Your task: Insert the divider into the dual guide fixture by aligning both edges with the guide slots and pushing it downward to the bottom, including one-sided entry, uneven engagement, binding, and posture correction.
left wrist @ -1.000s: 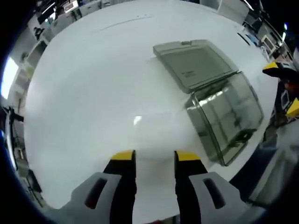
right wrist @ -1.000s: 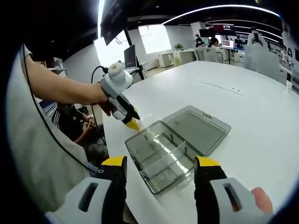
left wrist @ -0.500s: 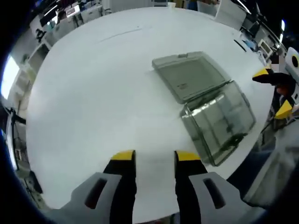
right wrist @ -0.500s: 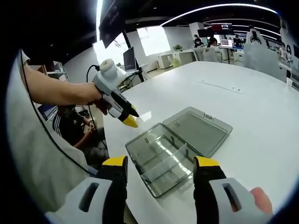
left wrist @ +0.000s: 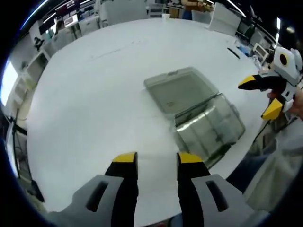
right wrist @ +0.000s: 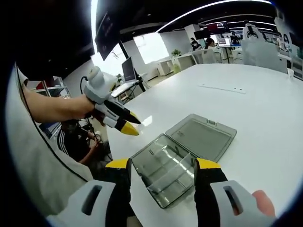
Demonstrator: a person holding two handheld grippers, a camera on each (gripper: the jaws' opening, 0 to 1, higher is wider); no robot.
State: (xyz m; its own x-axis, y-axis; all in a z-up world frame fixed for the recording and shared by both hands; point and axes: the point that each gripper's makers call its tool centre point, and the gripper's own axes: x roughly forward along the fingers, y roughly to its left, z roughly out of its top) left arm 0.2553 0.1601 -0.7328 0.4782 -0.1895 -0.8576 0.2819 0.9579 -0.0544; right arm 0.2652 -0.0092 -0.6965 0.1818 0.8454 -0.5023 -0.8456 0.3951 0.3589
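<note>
A wide, smooth white table in an open office carries a smoke-grey translucent plastic case, rectangular with rounded corners, lying near the table edge with its hinged lid folded flat beside the tray. The right gripper view shows thin clear partitions inside the tray and the left gripper held above the table edge, jaws close together; the left gripper view shows the right gripper, jaws spread. Both grippers are empty, and a separate divider cannot be made out.
</note>
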